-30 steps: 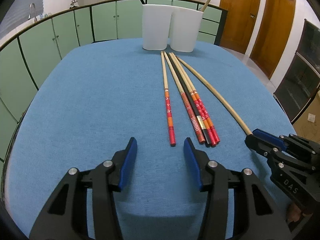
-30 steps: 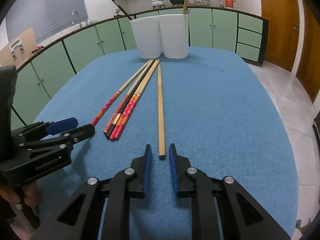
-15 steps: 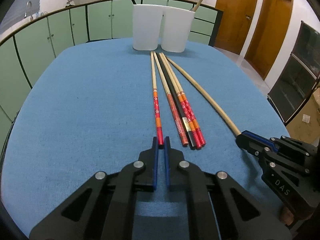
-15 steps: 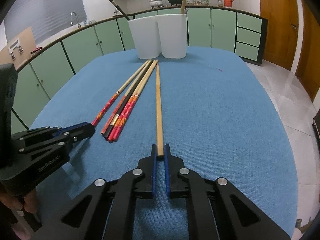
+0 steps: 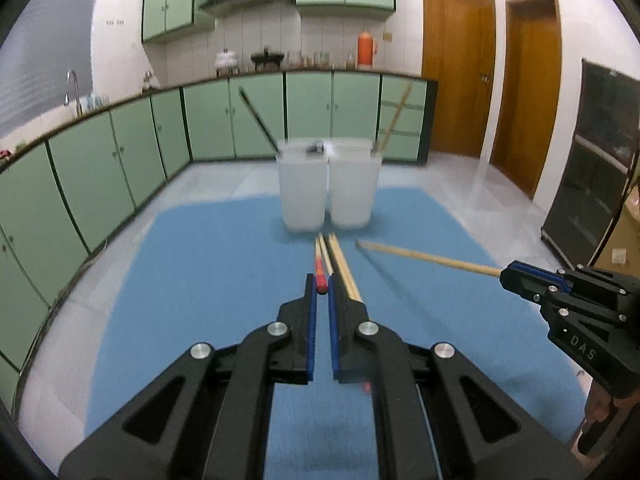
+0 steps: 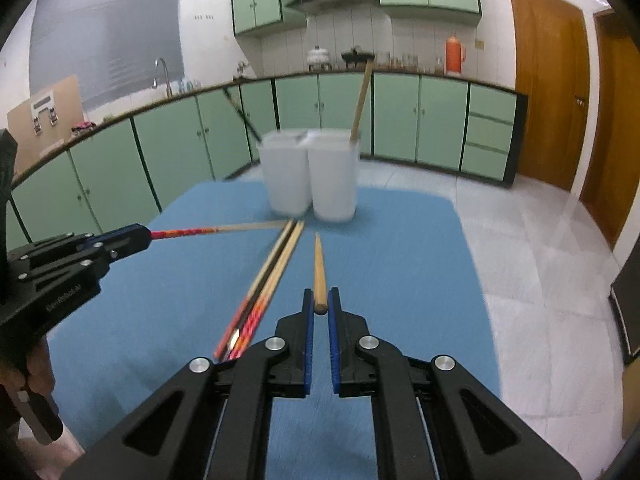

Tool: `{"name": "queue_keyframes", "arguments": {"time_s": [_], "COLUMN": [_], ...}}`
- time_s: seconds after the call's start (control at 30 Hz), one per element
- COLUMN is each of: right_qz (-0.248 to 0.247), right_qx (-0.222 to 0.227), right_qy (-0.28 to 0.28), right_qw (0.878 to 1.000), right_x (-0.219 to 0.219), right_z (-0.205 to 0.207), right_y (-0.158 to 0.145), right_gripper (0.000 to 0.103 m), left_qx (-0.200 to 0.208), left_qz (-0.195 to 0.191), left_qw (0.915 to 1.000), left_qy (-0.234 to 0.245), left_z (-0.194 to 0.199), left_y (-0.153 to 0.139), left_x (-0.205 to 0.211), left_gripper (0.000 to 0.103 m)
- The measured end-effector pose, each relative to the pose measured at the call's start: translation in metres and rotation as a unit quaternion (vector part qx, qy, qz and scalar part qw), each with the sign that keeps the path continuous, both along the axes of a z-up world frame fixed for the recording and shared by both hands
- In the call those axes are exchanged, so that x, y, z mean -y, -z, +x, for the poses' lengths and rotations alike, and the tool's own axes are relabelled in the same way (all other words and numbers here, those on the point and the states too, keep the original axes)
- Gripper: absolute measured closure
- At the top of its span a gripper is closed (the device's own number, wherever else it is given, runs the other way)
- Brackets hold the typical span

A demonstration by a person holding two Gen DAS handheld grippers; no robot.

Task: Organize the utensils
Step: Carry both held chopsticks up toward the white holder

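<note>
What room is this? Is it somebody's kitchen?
Most likely a home kitchen. A long row of green cabinets runs under a counter with a tap at one end, and a pot and an orange flask stand on the counter. Chopsticks lie on a blue table.

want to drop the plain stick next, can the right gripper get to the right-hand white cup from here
Probably yes. The right gripper, shut on the plain wooden chopstick, points towards the right white cup with open blue cloth between. One stick already leans inside it.
</note>
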State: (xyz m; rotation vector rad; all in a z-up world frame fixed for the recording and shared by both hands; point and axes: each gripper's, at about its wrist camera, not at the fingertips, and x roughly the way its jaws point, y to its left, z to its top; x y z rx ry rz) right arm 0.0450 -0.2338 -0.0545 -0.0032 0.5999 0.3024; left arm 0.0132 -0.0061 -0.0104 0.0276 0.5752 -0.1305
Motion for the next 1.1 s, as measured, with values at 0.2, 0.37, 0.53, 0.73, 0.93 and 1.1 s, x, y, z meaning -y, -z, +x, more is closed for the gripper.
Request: {"name": "queue_keyframes", "arguments": {"time_s": [0.2, 0.37, 0.53, 0.73, 0.93, 1.1], "right_qz": [0.02, 0.039, 0.043, 0.044, 0.05, 0.061], "right_qx": [0.034, 0.049, 0.064, 0.08, 0.104, 0.136], "right_qy": [-0.005, -0.014, -0.029, -0.049, -0.058, -0.061], "right_qw": [0.999, 0.998, 0.997, 0.995, 0.992, 0.987], "right_x": [0.008, 0.012, 0.011, 0.007, 0.0, -0.004], "right_z": [0.012, 0.026, 0.037, 0.046, 0.058, 0.075], "right_y": [-0.039, -0.068, -0.092, -0.113, -0.135, -0.164], "right_gripper": [0.096, 0.096, 0.097, 0.097, 0.097, 0.097], "left_qx": [0.046, 0.064, 0.075, 0.093, 0.123, 0.159], "left_qz": [-0.018, -0.03, -0.045, -0.052, -0.059, -0.066], "left_qw": [0.9988, 0.9974, 0.9959, 0.9939, 0.9902, 0.9849], "left_qy": [0.007, 0.014, 0.021, 0.027, 0.026, 0.02], "left_z": [0.014, 0.024, 0.029, 0.034, 0.046, 0.067], "left_y": [-0.043, -0.063, -0.078, -0.094, -0.114, -0.139], "left_x": [-0.001, 0.001, 0.0, 0.003, 0.003, 0.002], "left_gripper": [0.098, 0.098, 0.098, 0.098, 0.098, 0.098]}}
